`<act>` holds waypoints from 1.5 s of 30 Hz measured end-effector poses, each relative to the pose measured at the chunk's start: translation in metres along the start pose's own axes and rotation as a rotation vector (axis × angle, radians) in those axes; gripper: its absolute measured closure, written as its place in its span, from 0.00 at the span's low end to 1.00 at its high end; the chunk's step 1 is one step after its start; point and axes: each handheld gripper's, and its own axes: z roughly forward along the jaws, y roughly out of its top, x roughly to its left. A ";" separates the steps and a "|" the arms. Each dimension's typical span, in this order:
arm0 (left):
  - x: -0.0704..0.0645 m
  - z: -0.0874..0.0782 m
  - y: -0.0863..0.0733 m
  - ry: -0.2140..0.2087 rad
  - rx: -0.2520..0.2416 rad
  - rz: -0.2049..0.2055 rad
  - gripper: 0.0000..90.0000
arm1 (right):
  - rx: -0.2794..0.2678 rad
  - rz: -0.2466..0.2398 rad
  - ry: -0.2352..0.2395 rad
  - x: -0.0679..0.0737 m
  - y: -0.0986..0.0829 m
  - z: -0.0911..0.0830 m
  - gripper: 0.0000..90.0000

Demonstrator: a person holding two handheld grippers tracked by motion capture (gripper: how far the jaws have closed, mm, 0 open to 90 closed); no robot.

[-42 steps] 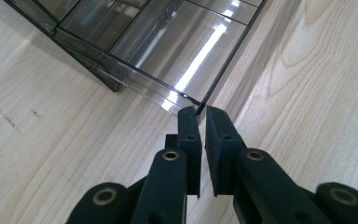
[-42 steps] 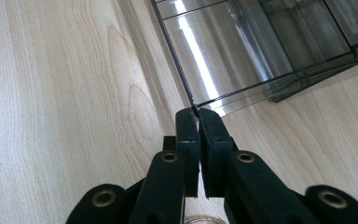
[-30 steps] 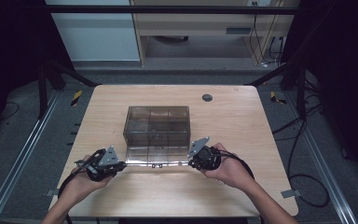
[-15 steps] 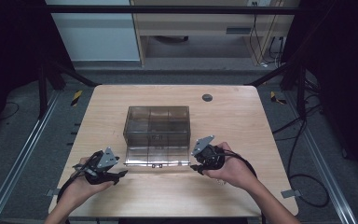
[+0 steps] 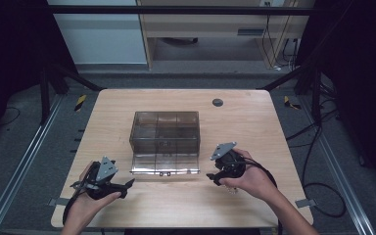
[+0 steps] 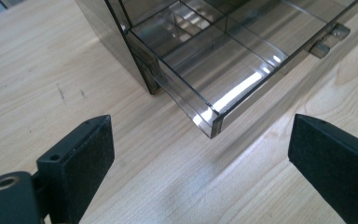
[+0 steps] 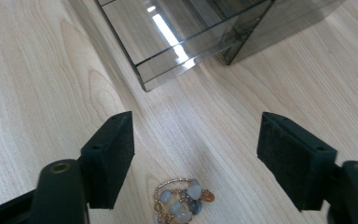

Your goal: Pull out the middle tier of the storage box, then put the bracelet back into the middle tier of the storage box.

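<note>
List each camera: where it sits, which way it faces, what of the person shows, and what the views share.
High view: above the person's side, looking forward and down on the table; forearms, left gripper, right gripper.
Left gripper view: on the left gripper, facing the clear organizer box; open jaws.
Right gripper view: on the right gripper, above a beaded bracelet; open jaws.
Shared: all three show the box's pulled-out drawer.

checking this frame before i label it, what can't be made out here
- Bracelet: the right gripper view's bottom edge cuts its lower part off, so its full loop is unseen.
- Bracelet in the high view: hidden under the person's right hand and right hand-held gripper.
- Clear organizer box: its contents are unreadable in the high view, too small and glared.
- Box lid: both gripper views cut it off.
</note>
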 end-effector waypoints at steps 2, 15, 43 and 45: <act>-0.003 0.001 -0.001 0.009 -0.005 0.012 0.07 | -0.002 0.008 -0.007 -0.001 -0.002 -0.001 0.26; -0.014 -0.008 -0.005 0.054 -0.057 0.039 0.05 | 0.027 0.086 -0.006 -0.008 -0.025 -0.013 0.17; -0.009 -0.009 -0.009 0.136 -0.068 0.033 0.05 | 0.125 0.110 0.049 -0.001 -0.050 -0.003 0.41; -0.009 -0.009 -0.009 0.137 -0.068 0.033 0.06 | 0.128 0.103 0.053 -0.001 -0.050 -0.002 0.43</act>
